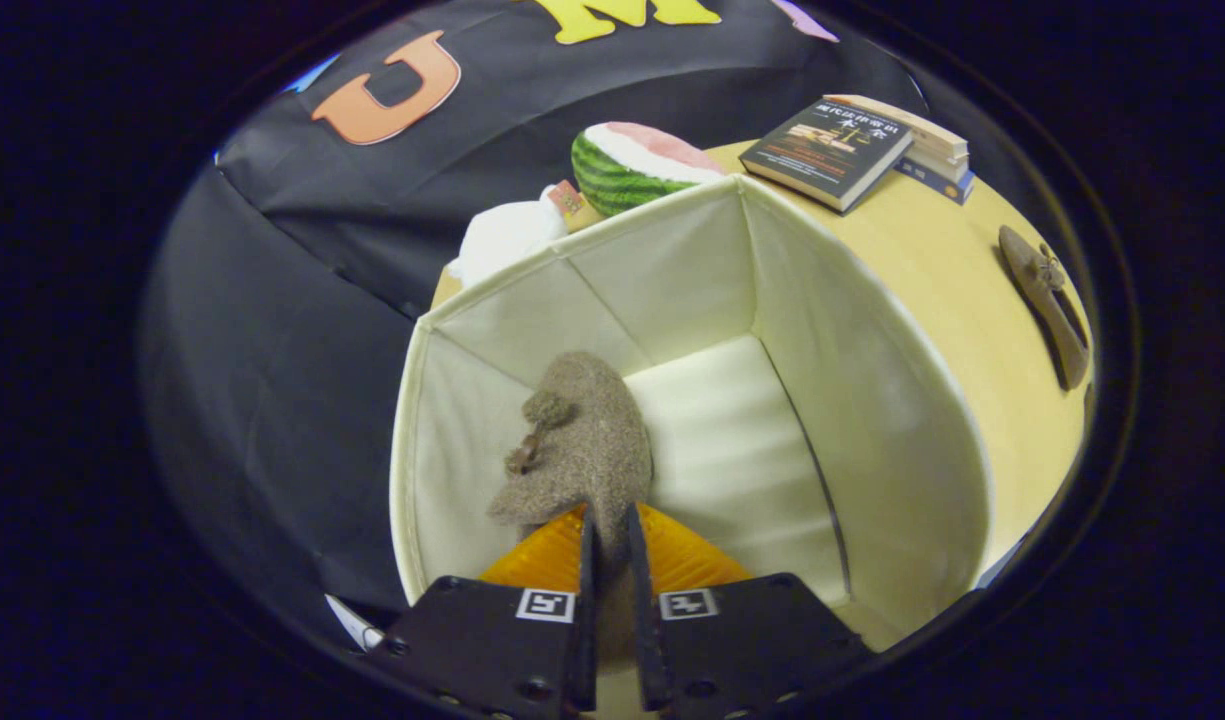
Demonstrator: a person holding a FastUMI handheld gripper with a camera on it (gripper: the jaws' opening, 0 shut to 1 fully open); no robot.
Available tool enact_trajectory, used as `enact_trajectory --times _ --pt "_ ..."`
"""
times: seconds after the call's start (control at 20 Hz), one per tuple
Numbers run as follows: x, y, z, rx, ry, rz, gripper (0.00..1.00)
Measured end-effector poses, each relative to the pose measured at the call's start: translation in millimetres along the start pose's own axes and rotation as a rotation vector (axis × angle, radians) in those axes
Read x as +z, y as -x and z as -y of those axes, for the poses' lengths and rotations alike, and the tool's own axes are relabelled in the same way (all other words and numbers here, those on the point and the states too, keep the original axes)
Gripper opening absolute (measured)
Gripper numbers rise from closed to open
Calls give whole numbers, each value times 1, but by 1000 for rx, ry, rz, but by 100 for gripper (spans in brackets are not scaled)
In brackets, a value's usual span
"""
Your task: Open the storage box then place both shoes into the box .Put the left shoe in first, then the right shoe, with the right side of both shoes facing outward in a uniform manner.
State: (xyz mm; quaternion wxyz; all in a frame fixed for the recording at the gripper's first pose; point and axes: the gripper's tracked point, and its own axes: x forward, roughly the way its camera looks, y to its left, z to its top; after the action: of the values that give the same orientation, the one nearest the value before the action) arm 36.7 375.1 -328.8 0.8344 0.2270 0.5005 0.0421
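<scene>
The gripper [612, 530] appears at the lower centre of the frame. Its two fingers stand close together and clamp the heel edge of a brown fuzzy shoe [582, 440], one finger on each side of the material. The shoe hangs ahead of the fingers, inside the open storage box [872, 400], toe pointing away from the camera. It lies toward the left inner wall of the box; whether it touches the box floor cannot be determined. A small dark ornament shows on the upper left of the shoe.

The storage box is cream fabric with its top open, occupying the centre of the frame. The pale floor to the right of the shoe is bare.

The box stands on a tan table [952, 290]. A second shoe [1047, 300], brown, lies on the table at the right of the frame, well apart from the box. Beyond the box, at upper centre, sit a watermelon slice [637, 165] and a white object [502, 235]. A stack of books [857, 150] rests at the upper right.
</scene>
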Motion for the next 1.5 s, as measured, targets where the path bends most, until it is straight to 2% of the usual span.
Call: enact_trajectory --times 0.05,0.1,0.15,0.3,0.35,0.45,0.65,0.75,0.85,1.05,1.25,1.5 --pt "0 2 1 -15 19 -6 24" --pt "5 14 -2 10 33 3 31" --pt "7 17 -6 22 54 12 33" --pt "18 38 -16 55 130 57 65" --pt "23 51 -19 63 169 82 66" --pt "36 77 -18 72 241 147 87" --pt "62 136 5 65 370 285 88" --pt "78 163 27 48 405 346 95" --pt "92 189 56 36 421 397 96" --pt "117 232 134 8 385 455 96" --pt "143 260 232 -60 330 485 96" --pt "159 268 331 -105 283 488 96"
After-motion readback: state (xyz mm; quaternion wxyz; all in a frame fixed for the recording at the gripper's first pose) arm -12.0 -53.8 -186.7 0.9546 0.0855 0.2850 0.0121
